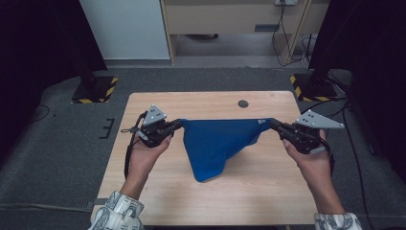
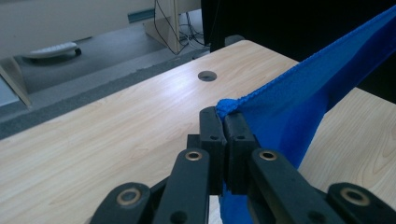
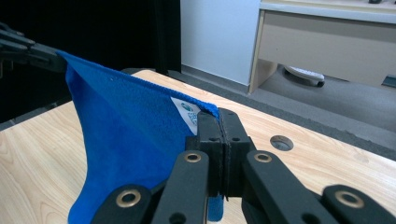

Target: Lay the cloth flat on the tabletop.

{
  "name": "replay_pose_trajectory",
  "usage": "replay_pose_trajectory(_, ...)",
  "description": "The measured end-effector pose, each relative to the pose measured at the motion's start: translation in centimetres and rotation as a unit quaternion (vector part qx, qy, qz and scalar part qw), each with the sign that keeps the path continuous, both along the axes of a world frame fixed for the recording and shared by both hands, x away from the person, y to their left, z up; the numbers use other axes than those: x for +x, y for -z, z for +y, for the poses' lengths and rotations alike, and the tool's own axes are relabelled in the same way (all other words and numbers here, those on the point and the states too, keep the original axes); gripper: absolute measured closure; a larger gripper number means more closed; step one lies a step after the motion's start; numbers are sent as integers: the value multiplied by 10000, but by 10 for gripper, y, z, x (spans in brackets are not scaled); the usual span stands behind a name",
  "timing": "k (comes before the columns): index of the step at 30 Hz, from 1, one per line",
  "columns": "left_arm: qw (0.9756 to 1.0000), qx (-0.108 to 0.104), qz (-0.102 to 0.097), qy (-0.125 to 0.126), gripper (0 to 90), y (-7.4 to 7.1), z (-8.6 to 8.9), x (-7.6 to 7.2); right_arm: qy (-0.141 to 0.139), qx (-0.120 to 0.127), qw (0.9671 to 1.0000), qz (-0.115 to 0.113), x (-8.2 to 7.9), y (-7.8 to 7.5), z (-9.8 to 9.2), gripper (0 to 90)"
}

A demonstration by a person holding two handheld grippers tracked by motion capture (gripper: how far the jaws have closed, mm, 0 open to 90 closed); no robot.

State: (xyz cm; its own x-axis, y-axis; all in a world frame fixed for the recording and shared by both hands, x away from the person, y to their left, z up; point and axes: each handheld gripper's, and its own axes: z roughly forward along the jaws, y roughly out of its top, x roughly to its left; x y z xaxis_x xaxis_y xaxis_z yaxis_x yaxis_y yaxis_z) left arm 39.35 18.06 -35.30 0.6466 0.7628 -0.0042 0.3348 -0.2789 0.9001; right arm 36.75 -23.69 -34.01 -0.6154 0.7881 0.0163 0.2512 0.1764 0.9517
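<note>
Overhead, blue cloth point(image 1: 215, 143) stretched taut between two grippers above wooden table point(image 1: 158, 191). Left gripper point(image 1: 179, 124) clamped tight on one top corner, right gripper point(image 1: 273, 123) clamped tight on other corner beside white label point(image 3: 189, 112). Top edge runs straight across; rest of cloth sags in point, tip just over tabletop. Round hole point(image 1: 243, 103) in table beyond cloth.
</note>
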Motion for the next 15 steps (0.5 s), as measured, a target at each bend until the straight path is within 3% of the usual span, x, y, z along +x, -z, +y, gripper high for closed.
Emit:
replay_pose_trajectory(7, 9999, 80, -137, 34, 880, -18, 1, -6, -52, 2, 9999, -90, -5, -10, -1, 895)
replay_pose_trajectory(15, 9996, 87, -248, 48, 880, -28, 1, -9, -77, -9, 9999, -150, -7, -19, -2, 894)
